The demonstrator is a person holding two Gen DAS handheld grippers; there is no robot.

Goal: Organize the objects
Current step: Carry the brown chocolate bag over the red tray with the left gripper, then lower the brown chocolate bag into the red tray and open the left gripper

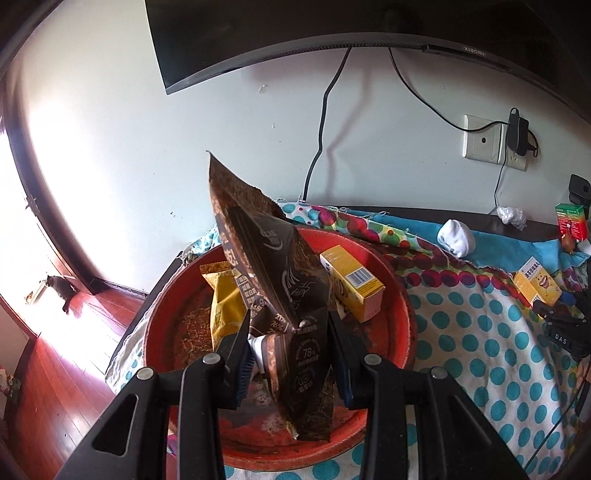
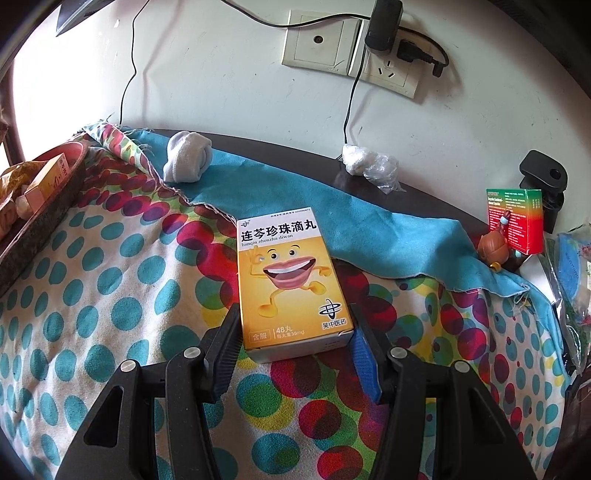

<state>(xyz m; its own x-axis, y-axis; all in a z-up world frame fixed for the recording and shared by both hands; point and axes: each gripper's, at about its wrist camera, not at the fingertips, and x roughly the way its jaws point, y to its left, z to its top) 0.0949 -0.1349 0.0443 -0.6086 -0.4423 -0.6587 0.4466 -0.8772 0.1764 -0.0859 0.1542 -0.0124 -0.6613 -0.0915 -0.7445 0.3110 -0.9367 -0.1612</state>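
My left gripper [image 1: 290,326] is over the red round tray [image 1: 399,332]. A brown snack bag [image 1: 280,291] stands tilted between its jaws, which look open with gaps on both sides. In the tray lie a yellow packet [image 1: 223,302] and a yellow box [image 1: 351,280]. My right gripper [image 2: 295,325] is open around the near end of a yellow medicine box with a cartoon mouth [image 2: 291,280] that lies on the dotted cloth [image 2: 110,288]; this box also shows in the left wrist view [image 1: 537,286].
A rolled white sock [image 2: 186,157], crumpled plastic [image 2: 369,162], a green and red box [image 2: 517,218] and a small brown figure [image 2: 493,247] stand along the back by the wall. The tray's edge [image 2: 33,221] is at the left. A monitor [image 1: 332,33] hangs above.
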